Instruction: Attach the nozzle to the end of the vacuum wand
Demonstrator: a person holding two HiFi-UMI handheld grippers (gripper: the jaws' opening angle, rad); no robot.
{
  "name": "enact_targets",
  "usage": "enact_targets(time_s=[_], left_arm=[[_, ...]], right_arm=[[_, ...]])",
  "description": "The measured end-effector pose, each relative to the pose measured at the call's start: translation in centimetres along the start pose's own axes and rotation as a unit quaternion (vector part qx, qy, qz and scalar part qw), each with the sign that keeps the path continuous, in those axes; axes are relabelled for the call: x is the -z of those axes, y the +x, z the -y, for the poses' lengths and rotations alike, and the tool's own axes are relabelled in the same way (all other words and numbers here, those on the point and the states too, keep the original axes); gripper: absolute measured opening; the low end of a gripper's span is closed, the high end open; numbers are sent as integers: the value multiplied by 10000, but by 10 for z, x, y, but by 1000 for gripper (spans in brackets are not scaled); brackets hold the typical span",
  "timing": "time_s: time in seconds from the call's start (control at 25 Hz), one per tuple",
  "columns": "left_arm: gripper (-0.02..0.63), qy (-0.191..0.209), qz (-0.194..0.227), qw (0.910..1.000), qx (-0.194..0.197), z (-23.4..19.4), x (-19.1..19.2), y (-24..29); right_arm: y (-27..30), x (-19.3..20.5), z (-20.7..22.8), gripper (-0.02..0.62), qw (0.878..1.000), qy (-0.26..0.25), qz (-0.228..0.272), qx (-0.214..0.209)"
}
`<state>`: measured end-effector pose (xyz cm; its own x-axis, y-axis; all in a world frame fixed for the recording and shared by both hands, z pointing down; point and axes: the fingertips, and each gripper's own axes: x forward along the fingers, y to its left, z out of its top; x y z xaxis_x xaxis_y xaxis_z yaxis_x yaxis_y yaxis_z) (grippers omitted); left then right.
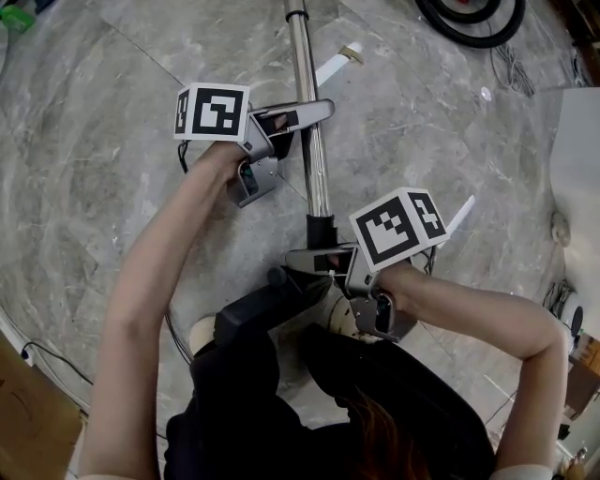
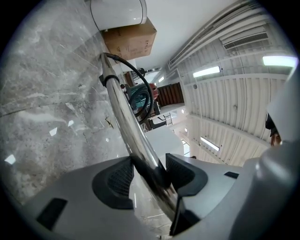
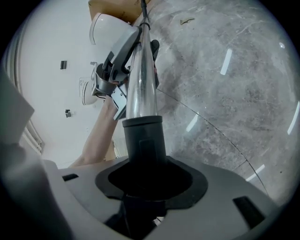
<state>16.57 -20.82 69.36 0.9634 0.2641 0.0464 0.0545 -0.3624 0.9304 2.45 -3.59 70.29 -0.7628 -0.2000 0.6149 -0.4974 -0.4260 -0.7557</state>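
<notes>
The chrome vacuum wand [image 1: 309,141] lies across the marble floor, running away from me. My left gripper [image 1: 314,117] is shut on its shaft partway along; in the left gripper view the wand [image 2: 124,122] passes between both pads [image 2: 185,173]. The black nozzle neck [image 1: 321,230] sits over the wand's near end. My right gripper [image 1: 309,258] is shut on that neck. In the right gripper view the nozzle neck [image 3: 144,140] rises from the jaws and meets the wand [image 3: 140,89], with the left gripper [image 3: 112,65] farther up. The nozzle's lower part is hidden behind the gripper.
A black cable loop [image 1: 469,23] lies at the far right and a white unit [image 1: 581,159] stands at the right edge. A white strip [image 1: 333,66] lies beside the wand. A cardboard box [image 2: 131,40] and a white rounded appliance [image 2: 117,11] stand past the wand's far end.
</notes>
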Motion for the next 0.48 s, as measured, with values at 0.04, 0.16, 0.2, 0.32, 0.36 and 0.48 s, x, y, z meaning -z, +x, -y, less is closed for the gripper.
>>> enact_targets(time_s=[0.04, 0.16, 0.2, 0.32, 0.36, 0.48], left_arm=[[212, 19, -27, 10000, 5, 0, 0, -1], [213, 111, -161, 9998, -53, -3, 2, -5], [215, 162, -236, 9995, -103, -4, 3, -7], [216, 251, -390, 9987, -208, -8, 8, -14], [215, 245, -383, 9987, -218, -9, 8, -16], [215, 207, -236, 9992, -267, -10, 8, -20]], right_arm=[[1, 0, 0, 196, 10000, -23, -53, 10], [6, 2, -1, 196, 9996, -74, -257, 71], [8, 2, 0, 196, 9993, -84, -351, 112], [16, 5, 1, 196, 9977, -108, -631, 222], [19, 6, 0, 196, 9972, -112, -691, 245], [23, 6, -2, 196, 9970, -101, -718, 281]])
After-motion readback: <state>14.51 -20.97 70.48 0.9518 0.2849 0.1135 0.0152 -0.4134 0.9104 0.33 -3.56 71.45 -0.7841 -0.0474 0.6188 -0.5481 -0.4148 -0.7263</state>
